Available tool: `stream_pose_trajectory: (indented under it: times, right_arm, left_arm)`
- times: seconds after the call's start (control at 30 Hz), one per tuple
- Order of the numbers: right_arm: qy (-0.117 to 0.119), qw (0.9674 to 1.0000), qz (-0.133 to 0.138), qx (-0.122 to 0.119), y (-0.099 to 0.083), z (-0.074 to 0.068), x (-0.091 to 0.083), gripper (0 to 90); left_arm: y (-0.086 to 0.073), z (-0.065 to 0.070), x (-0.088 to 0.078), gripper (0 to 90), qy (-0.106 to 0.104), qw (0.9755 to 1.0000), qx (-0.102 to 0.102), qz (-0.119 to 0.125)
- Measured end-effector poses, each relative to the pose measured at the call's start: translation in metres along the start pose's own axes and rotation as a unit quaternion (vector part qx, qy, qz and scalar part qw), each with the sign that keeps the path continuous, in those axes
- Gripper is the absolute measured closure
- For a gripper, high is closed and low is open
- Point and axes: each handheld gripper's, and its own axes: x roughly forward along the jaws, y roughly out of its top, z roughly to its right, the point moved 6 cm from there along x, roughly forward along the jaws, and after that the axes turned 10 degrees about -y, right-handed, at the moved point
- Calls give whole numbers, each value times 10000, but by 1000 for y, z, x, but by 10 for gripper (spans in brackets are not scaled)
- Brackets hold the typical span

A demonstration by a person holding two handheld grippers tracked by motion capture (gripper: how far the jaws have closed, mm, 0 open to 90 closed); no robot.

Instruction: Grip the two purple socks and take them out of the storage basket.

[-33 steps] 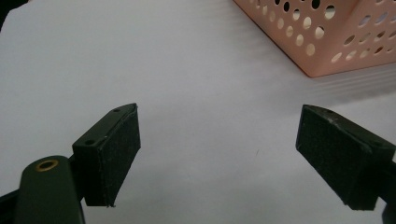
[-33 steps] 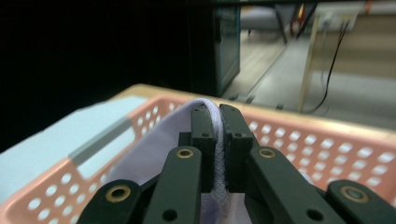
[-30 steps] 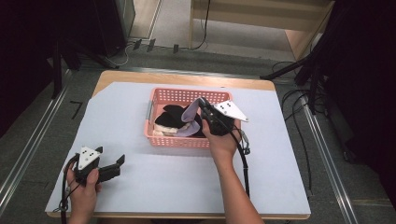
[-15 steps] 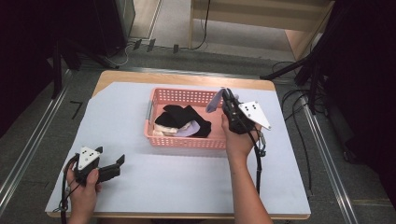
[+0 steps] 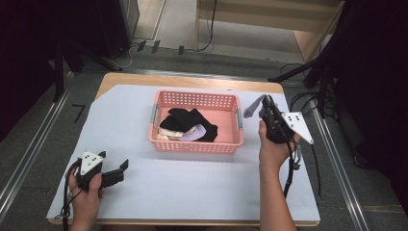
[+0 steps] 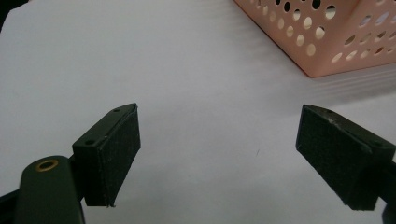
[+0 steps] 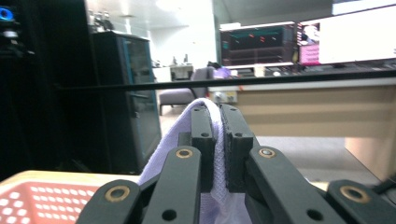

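Tongs on our right (image 5: pixel 266 107) pinch a lilac sock (image 5: pixel 252 106), lifted clear beside the pink basket (image 5: pixel 195 144); our left tongs (image 5: pixel 121 168) wait wide apart, low over the bench (image 5: pixel 192 192), probably to receive it.

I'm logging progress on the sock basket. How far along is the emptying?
Done: nothing lies out on the white table cover yet. In hand: the right gripper is shut on a lavender sock, held up just right of the pink basket. Left: black socks and pale pieces in the basket. The left gripper is open and holds nothing, near the front left corner.
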Motion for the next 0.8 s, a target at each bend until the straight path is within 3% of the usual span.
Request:
stream_pose_trajectory:
  times: [0.13,0.37,0.5,0.6,0.8]
  right_arm:
    - [-220,9992,-310,-77,-15,19,-1,853]
    - [-479,9943,-932,-179,-51,43,-3,822]
    - [-310,9902,-1362,85,-67,46,-7,559]
    - [-235,9901,-1376,125,-68,47,-13,461]
    - [-174,9938,-1093,130,-48,41,-21,443]
  left_arm:
    - [0,0,0,146,1,10000,0,1]
    - [0,0,0,147,5,10000,-1,11]
    - [0,0,0,146,12,10000,1,8]
    - [0,0,0,147,17,10000,4,1]
    - [0,0,0,146,27,10000,49,-58]
